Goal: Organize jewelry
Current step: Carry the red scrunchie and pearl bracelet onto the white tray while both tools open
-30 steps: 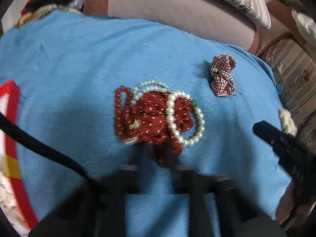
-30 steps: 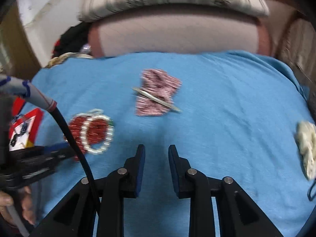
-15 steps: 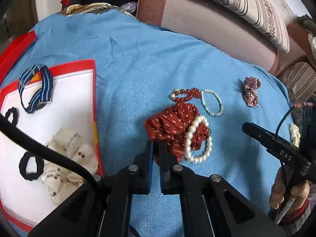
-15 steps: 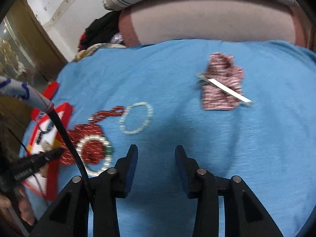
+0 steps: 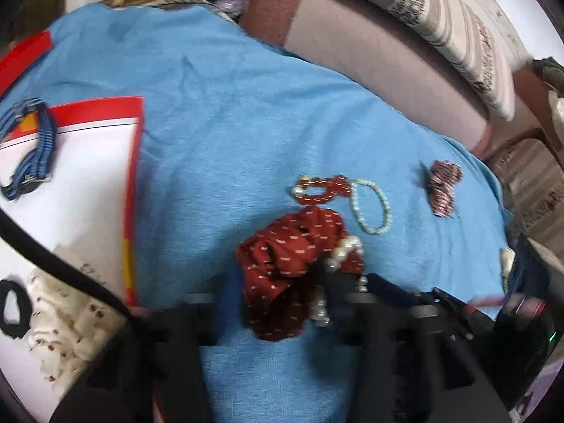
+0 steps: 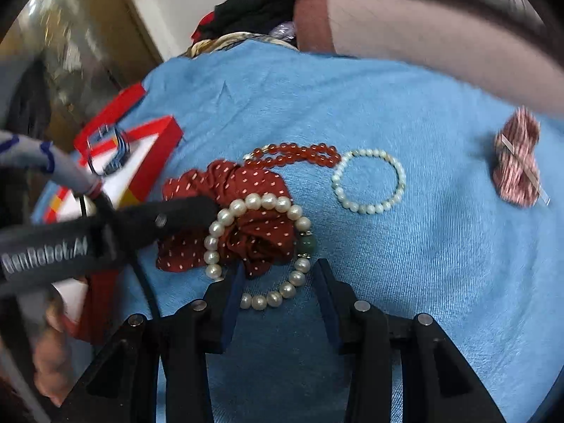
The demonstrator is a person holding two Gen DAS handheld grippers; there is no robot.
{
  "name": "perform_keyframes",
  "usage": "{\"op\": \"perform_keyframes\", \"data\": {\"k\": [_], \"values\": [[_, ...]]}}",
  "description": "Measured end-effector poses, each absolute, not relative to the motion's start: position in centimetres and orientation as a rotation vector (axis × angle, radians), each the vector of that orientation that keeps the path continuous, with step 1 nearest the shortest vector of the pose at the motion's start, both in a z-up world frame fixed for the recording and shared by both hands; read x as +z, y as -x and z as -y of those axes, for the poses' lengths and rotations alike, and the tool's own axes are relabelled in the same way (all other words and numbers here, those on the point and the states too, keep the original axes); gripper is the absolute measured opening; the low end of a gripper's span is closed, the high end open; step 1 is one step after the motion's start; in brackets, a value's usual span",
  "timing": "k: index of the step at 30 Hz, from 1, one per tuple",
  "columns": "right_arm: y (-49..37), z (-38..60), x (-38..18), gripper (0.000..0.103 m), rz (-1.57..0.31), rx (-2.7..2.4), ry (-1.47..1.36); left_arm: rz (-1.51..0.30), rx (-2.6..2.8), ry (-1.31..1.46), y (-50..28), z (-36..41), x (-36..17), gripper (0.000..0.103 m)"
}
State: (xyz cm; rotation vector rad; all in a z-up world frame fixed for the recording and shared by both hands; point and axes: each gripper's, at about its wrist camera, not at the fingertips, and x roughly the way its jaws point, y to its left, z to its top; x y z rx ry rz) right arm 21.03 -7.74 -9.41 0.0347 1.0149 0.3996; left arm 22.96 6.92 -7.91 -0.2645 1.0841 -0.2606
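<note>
A dark red dotted scrunchie (image 5: pixel 285 257) (image 6: pixel 246 204) lies on the blue cloth (image 6: pixel 405 264) with a large pearl bracelet (image 6: pixel 261 243) (image 5: pixel 342 246) over it. My left gripper (image 5: pixel 282 299) is open around the scrunchie's near part; in the right wrist view its finger (image 6: pixel 169 215) rests on the scrunchie. My right gripper (image 6: pixel 278 282) is open, its jaws either side of the pearl bracelet's near arc. A red bead bracelet (image 6: pixel 296 153) (image 5: pixel 320 190) and a small pearl bracelet (image 6: pixel 370 179) (image 5: pixel 370 208) lie behind.
A red-rimmed white tray (image 5: pixel 88 176) at the left holds a blue striped band (image 5: pixel 31 151), a cream scrunchie (image 5: pixel 63 320) and a black hair tie (image 5: pixel 10 306). A plaid hair clip (image 6: pixel 518 162) (image 5: pixel 442 187) lies at the right. Cushions (image 5: pixel 370 46) line the back.
My left gripper has opened from shut and now straddles the red scrunchie. My right gripper has moved left and forward to the large pearl bracelet.
</note>
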Motion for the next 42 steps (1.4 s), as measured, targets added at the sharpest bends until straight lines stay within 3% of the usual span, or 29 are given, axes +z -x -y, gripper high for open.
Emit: {"op": "perform_keyframes", "data": {"k": [1,2,12,23,33,42], "values": [[-20.9,8.2,-9.3,0.013,-1.022,0.398,-0.043,-1.087,-0.254,0.272,-23.0,-6.9,-7.8,0.005],[-20.9,8.9,-9.2,0.010,-1.029,0.393,-0.078,-1.070,-0.247,0.276,-22.8,-7.1,-7.4,0.005],[-17.7,15.2,-6.1,0.010,-0.976,0.273,-0.192,-0.920,-0.219,0.172,-18.3,-8.4,-1.4,0.005],[-16.0,11.2,0.0,0.010,-0.884,0.314,-0.110,-0.856,-0.097,0.147,-12.6,-16.0,2.7,0.005],[-13.8,0.6,4.3,0.010,-0.834,0.506,-0.011,-0.899,0.074,0.176,-9.2,-25.5,1.2,0.005],[-12.5,-11.0,3.2,0.010,-0.888,0.732,0.019,-0.978,0.177,0.228,-9.3,-31.3,-2.9,0.005]]}}
